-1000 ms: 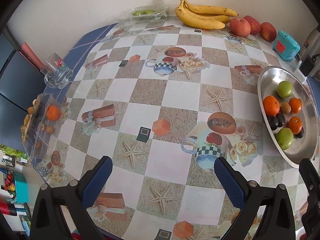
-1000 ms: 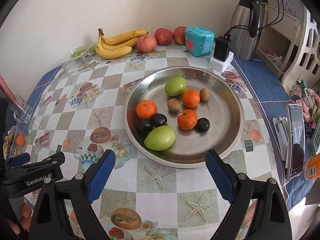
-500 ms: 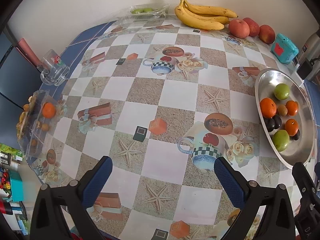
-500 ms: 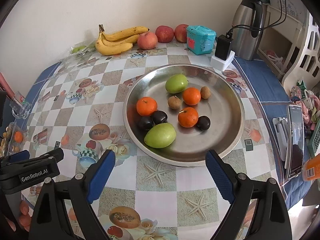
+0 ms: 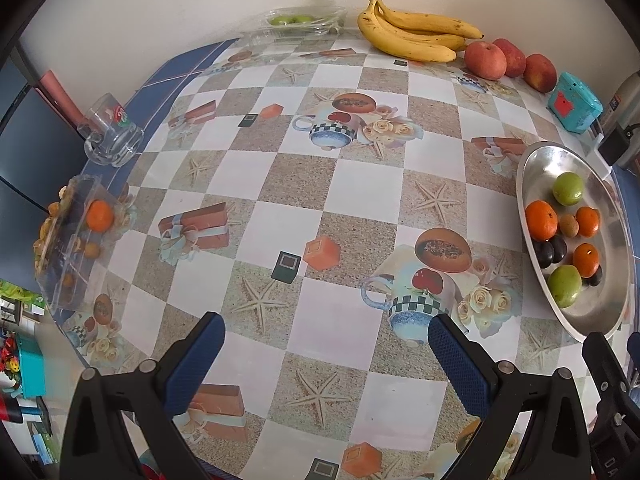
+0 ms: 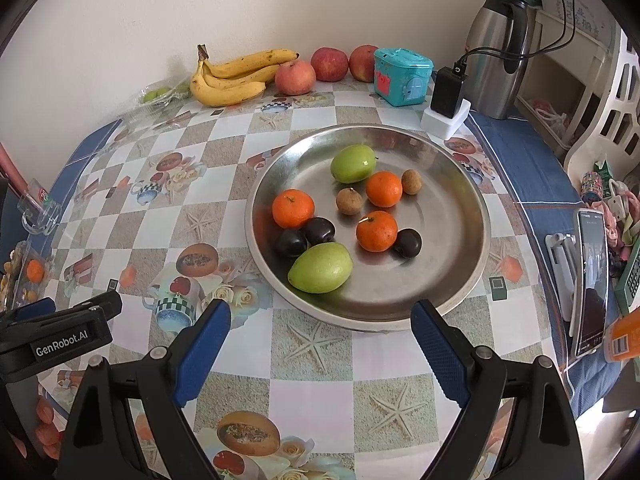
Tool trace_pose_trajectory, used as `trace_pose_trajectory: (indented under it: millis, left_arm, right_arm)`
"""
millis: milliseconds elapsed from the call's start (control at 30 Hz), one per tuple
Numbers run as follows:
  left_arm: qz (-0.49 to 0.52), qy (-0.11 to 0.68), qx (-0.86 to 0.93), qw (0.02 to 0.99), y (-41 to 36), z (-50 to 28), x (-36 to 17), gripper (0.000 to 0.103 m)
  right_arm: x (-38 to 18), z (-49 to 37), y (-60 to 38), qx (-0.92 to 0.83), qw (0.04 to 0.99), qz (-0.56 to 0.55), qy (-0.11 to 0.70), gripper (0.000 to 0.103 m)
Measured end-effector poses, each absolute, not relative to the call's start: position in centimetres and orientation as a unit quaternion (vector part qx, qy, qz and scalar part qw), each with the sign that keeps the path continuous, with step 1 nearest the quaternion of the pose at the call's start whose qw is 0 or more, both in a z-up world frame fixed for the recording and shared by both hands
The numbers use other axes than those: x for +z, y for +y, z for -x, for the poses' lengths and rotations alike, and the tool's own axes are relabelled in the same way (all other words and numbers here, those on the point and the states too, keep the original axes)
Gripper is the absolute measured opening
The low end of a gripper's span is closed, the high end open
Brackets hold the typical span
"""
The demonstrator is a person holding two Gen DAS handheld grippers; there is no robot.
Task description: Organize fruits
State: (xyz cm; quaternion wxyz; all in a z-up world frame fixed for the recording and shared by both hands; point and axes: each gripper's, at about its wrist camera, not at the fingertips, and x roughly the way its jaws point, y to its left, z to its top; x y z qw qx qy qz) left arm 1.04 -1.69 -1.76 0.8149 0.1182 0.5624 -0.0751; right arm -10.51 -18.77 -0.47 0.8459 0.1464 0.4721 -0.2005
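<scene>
Both claws, the left claw (image 5: 326,344) and right claw (image 6: 320,334), hang released and empty above the desk (image 5: 352,184), the steel plate (image 6: 460,280) of mixed fruit mid-frame before the right.

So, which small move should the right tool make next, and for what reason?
Probably lower the right tool forward toward the near green fruit in the metal plate. The tool is open and empty, hanging over the tablecloth just short of the plate's near rim, and that fruit lies closest, with free space on its right side.
</scene>
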Motion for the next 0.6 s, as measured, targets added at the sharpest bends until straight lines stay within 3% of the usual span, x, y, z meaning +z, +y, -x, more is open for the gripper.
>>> trace_pose_trajectory:
  millis: [600]
  left_arm:
    - [-0.129, 0.53, -0.054, 0.836, -1.2, -0.9, -0.6, 0.103]
  right_arm:
    - [-0.6, 10.5, -18.8, -0.203, 0.843, -0.146, 0.476, 0.092]
